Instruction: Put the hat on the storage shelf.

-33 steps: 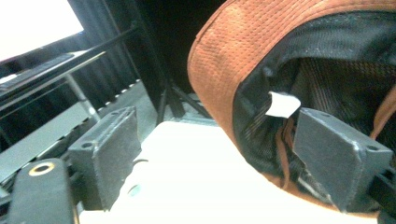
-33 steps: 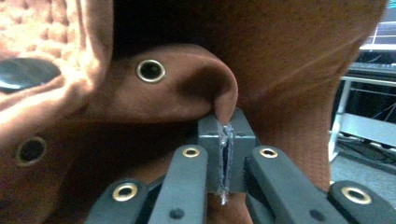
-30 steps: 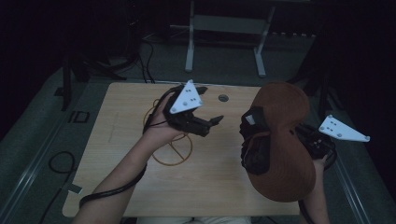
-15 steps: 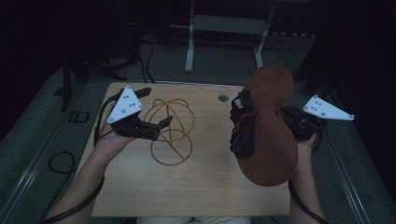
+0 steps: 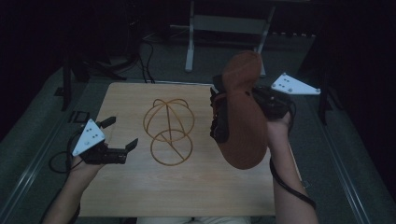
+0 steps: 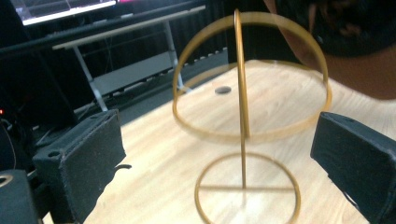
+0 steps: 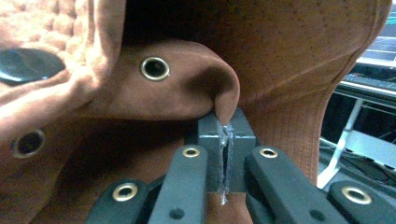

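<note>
- High view: I have the brown cap lifted above the table's right side, well clear of the wire hat stand at its middle.
- I judge the cap light, soft and floppy, so the stitched edge is where I would hold it.
- Right gripper view: my right gripper is clenched on a fold of the cap's fabric beside an eyelet.
- Left gripper view: my left gripper stands wide apart, grasping nothing, facing the thin, probably tippy stand.
</note>
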Action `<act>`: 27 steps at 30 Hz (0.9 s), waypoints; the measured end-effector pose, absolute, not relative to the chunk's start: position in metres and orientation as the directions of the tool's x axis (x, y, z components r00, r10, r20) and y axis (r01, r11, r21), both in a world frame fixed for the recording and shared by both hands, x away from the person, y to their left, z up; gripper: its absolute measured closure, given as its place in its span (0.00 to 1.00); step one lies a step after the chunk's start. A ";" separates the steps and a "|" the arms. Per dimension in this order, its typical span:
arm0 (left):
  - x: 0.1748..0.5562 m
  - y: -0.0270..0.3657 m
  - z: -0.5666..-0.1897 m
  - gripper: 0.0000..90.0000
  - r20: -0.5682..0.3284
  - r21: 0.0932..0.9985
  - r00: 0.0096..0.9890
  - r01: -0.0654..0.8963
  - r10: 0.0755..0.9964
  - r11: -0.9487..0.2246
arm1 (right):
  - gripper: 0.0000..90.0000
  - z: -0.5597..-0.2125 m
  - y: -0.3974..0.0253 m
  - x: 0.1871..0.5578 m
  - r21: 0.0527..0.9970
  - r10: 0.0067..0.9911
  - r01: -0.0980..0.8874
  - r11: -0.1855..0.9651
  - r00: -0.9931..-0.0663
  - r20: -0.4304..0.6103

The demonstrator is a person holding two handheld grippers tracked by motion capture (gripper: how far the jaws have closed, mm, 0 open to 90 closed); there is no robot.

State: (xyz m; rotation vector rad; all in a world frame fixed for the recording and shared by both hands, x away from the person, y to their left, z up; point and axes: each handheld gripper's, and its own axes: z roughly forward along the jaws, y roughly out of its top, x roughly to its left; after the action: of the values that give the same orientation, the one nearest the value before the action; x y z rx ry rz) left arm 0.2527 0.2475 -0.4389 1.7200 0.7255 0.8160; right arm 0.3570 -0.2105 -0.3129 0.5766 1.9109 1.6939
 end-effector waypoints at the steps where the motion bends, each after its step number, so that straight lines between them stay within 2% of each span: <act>1: 0.250 0.250 -0.446 0.03 0.158 0.963 0.574 0.090 0.804 -0.254 | 0.97 -0.312 -0.206 0.358 0.991 0.620 -0.026 0.129 -0.778 -0.101; 7: 0.239 0.258 -0.482 0.03 0.123 0.970 0.526 0.116 0.842 -0.214 | 0.97 -0.302 -0.178 0.368 0.990 0.599 -0.037 0.137 -0.793 -0.113; 10: 0.233 0.259 -0.507 0.03 0.120 0.961 0.511 0.154 0.851 -0.228 | 0.97 -0.297 -0.145 0.376 0.984 0.573 -0.041 0.175 -0.808 -0.136; 14: 0.229 0.267 -0.524 0.03 0.071 0.968 0.487 0.178 0.871 -0.178 | 0.97 -0.297 -0.110 0.382 0.975 0.536 -0.031 0.221 -0.832 -0.147; 20: 0.225 0.279 -0.534 0.03 0.047 0.969 0.448 0.195 0.893 -0.149 | 0.97 -0.305 -0.067 0.392 0.968 0.473 0.024 0.250 -0.875 -0.101; 27: 0.226 0.286 -0.542 0.03 0.031 0.968 0.431 0.213 0.902 -0.135 | 0.97 -0.322 -0.027 0.395 0.939 0.402 0.064 0.338 -0.912 -0.082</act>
State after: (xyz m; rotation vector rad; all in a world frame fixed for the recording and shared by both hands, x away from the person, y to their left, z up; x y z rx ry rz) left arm 0.2256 0.2864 -0.5416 1.6219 0.9949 0.8107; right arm 0.3950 -0.0268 -0.3222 0.4166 2.3069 1.5980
